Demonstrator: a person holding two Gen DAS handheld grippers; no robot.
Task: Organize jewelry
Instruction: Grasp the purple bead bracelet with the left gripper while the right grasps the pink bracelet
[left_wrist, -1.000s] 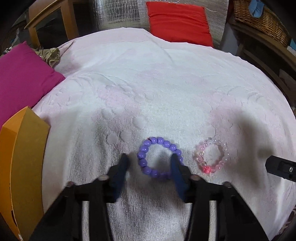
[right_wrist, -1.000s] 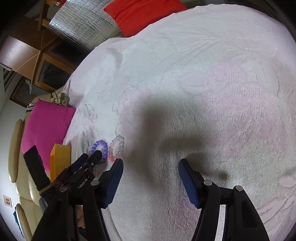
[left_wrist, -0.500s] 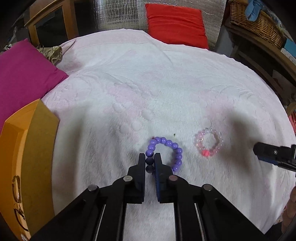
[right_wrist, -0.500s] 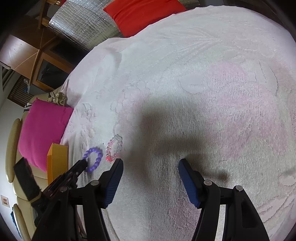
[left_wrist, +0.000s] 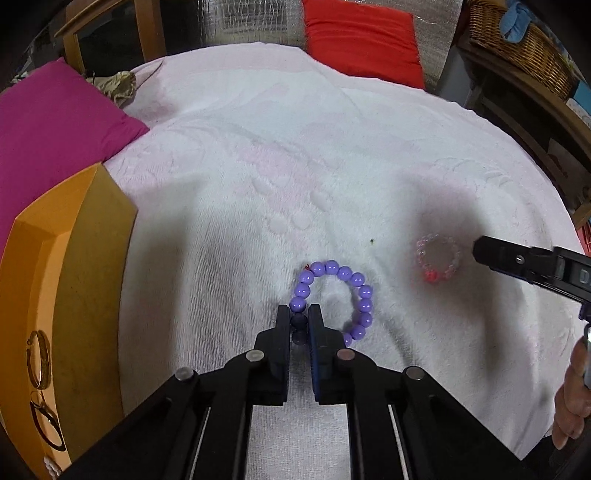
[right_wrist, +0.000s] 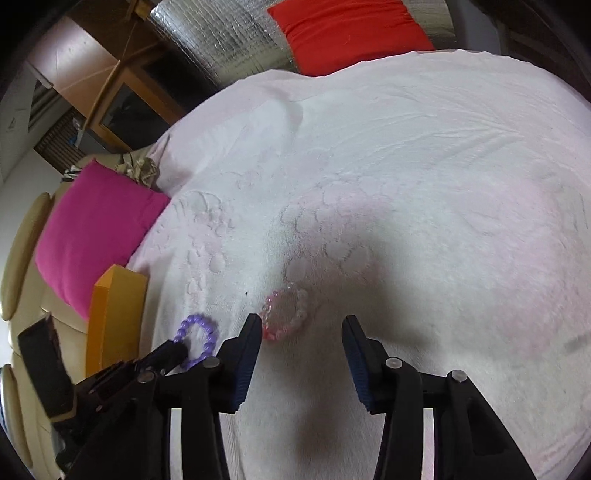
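Terry cloth (left_wrist: 332, 155), white w/ raised floral relief, covers the whole surface I work on. My left gripper (left_wrist: 299, 325) is clenched on round glossy purple bead bracelet (left_wrist: 354, 280), near side pinched between the pads. Clear pink bead bracelet (right_wrist: 291, 314) lies flat just ahead of my right gripper (right_wrist: 301, 332), whose jaws are closing w/ nothing between them yet. Orange cardboard box (left_wrist: 74, 280) w/ gold hoops sits at cloth's left edge; wide bare cloth beyond. No legible writing
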